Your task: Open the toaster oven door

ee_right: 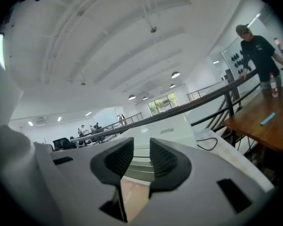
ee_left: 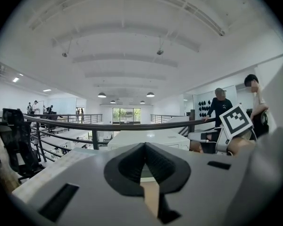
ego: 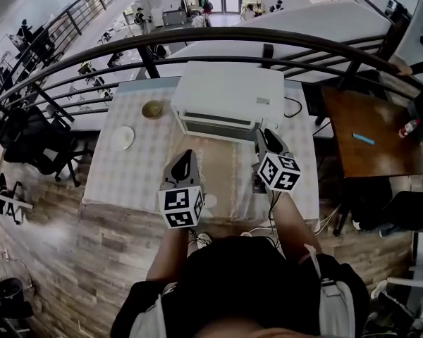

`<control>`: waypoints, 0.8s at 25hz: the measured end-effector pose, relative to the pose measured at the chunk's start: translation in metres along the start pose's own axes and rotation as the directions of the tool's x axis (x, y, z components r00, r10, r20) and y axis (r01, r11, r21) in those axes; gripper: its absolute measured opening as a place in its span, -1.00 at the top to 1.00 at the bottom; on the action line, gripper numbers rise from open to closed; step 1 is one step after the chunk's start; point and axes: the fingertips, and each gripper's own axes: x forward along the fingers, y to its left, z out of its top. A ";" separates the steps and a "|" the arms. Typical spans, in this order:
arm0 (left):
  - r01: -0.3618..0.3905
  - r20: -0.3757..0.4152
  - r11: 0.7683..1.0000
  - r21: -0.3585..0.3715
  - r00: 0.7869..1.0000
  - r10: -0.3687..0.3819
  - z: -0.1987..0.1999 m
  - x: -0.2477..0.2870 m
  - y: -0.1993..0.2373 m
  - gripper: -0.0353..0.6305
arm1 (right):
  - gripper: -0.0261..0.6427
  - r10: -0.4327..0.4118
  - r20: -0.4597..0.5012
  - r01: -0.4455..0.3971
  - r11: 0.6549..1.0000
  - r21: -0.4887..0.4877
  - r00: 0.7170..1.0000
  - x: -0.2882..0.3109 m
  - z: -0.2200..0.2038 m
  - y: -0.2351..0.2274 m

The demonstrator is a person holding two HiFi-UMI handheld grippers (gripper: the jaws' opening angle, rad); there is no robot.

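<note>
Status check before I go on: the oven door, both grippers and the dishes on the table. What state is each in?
toaster oven door: closed.
left gripper: jaws together, nothing held.
right gripper: jaws apart, nothing between them.
plate: lying flat, looks empty.
small bowl: upright; contents unclear.

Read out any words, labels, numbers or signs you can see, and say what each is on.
None is readable.
Small grey label on top of the toaster oven: too small to read.
Cube on the left hand-held gripper, cube on the right hand-held gripper: square markers only, no letters.
</note>
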 end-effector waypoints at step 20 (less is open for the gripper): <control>-0.059 -0.024 0.998 -0.010 0.998 0.059 -0.010 -0.008 0.034 0.86 | 0.57 -0.144 -0.339 0.161 0.987 0.023 0.930 0.095 -0.053 -0.038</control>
